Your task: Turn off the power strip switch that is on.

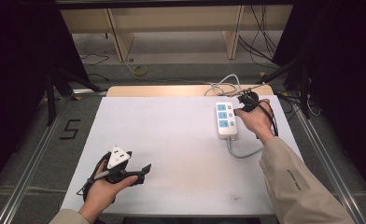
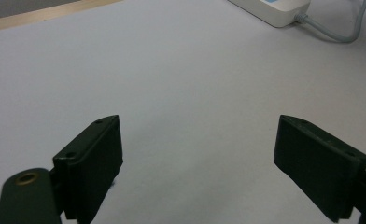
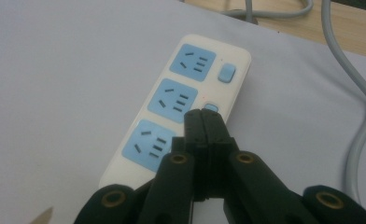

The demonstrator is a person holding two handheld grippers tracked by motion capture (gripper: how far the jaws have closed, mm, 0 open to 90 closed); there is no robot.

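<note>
- Right now: power strip lies flat on tabletop, directly under right tool tips; clenched jaws, nothing between, tips on or just above middle switch, contact unclear.
- Handling, my guess: rigid plastic body, light, prob. slides on smooth sheet if shoved sideways. Switch wants a straight push down; to move strip, grip across its long sides.
- Grey cord trails back toward the person.
- Right hand angled down over strip, wrist raised.
- Left tool released, jaws wide over bare tabletop, well short of strip; hand palm-up.
</note>
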